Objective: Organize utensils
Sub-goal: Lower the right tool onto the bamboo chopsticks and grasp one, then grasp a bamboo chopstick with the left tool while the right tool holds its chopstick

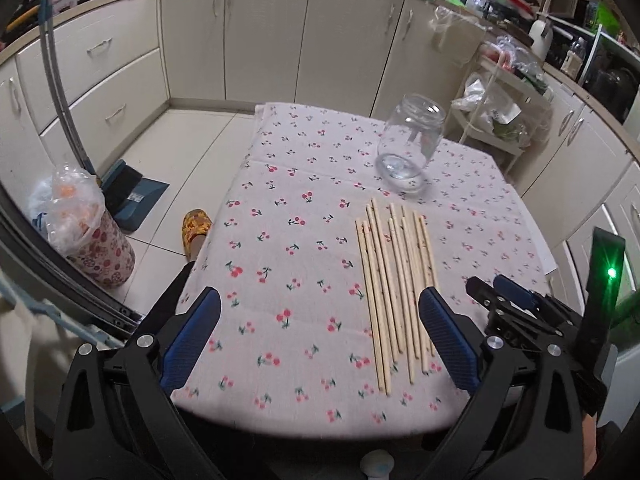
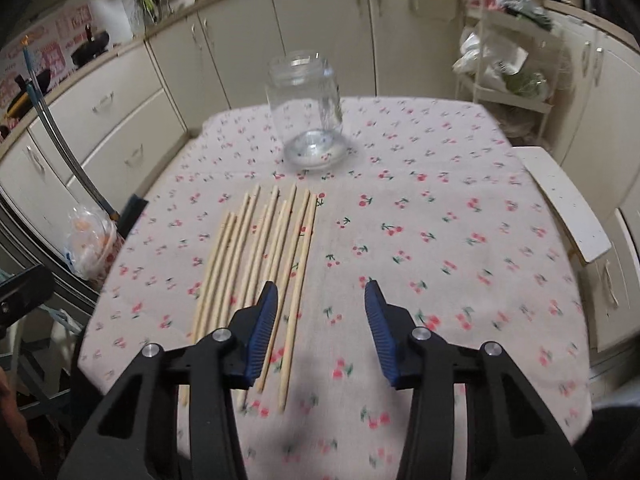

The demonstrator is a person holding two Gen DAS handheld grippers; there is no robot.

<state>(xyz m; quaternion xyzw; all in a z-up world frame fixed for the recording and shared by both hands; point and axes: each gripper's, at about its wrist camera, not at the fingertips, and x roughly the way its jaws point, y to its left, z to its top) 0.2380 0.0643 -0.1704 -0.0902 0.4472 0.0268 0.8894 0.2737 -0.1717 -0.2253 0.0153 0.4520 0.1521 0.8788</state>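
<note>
A table is shown draped in a cherry-print cloth (image 2: 420,216), its rounded edges dropping to a tiled floor (image 1: 188,140), with cream cabinets (image 1: 264,36) set well beyond. Wide bare cloth is seen right of the wooden chopsticks (image 2: 256,264), which are laid side by side in a flat row, slender and pale. An upright clear glass jar (image 2: 308,112) is placed just past their far tips. The left gripper (image 1: 320,320) is held wide apart and empty above the cloth; the right gripper (image 2: 320,312) is held partly spread, nothing clasped, its left pad over the row's right side.
</note>
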